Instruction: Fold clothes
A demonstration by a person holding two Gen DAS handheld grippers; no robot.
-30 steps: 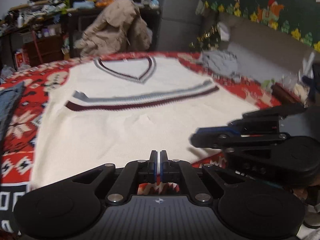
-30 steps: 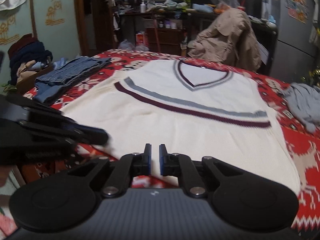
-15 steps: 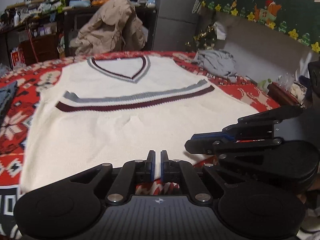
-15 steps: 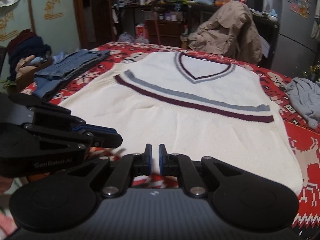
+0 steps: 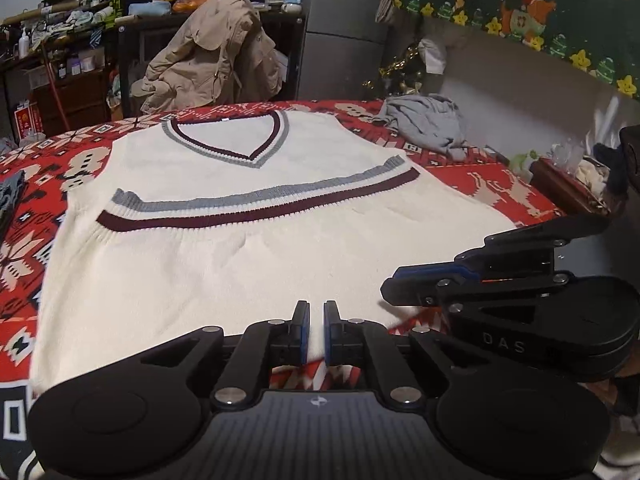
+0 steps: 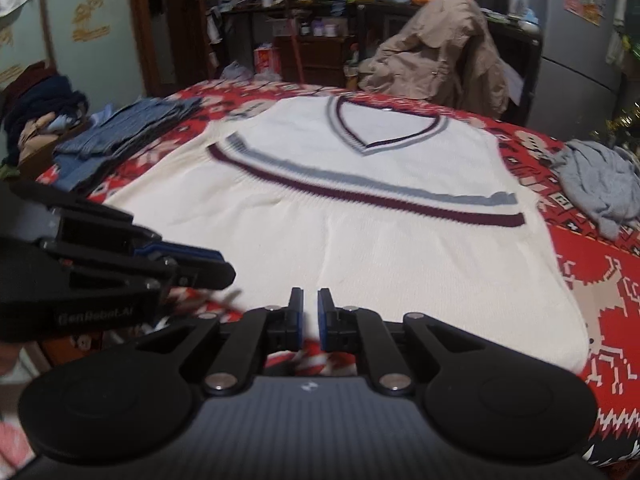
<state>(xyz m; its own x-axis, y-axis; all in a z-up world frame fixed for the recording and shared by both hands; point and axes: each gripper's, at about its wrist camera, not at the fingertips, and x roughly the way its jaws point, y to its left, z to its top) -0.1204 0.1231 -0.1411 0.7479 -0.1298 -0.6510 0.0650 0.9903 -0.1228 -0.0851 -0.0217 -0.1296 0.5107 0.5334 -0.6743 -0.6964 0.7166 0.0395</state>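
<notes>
The sweater vest (image 5: 240,272), cream knit with a V-neck and a grey and a maroon stripe across its middle, lies spread flat on the red patterned cloth (image 5: 500,188). Its neck points away from the person and its near hem lies right at the two tools.

The left gripper (image 5: 316,328) is at that hem, its jaws almost together and easing open a little. A strip of cream knit shows in the narrow slit between the pads, so it seems to have the hem edge pinched. The right gripper (image 6: 309,320) is just beside it along the same edge, its jaws equally close, with cream cloth in the slit as well. Both point down at a slant toward the hem.

The step in hand looks like the start of a fold, with the bottom edge taken at two points and nothing yet lifted or turned over.

The next move probably calls for a firm hold on both sides. The hem would then rise evenly and travel toward the neck, so that the lower half lands square on the upper. The knit is soft and may sag between the two holds.

A crumpled grey garment (image 5: 428,124) lies near the vest's far right corner, and folded jeans (image 6: 120,128) lie to the left, both apart from it.
</notes>
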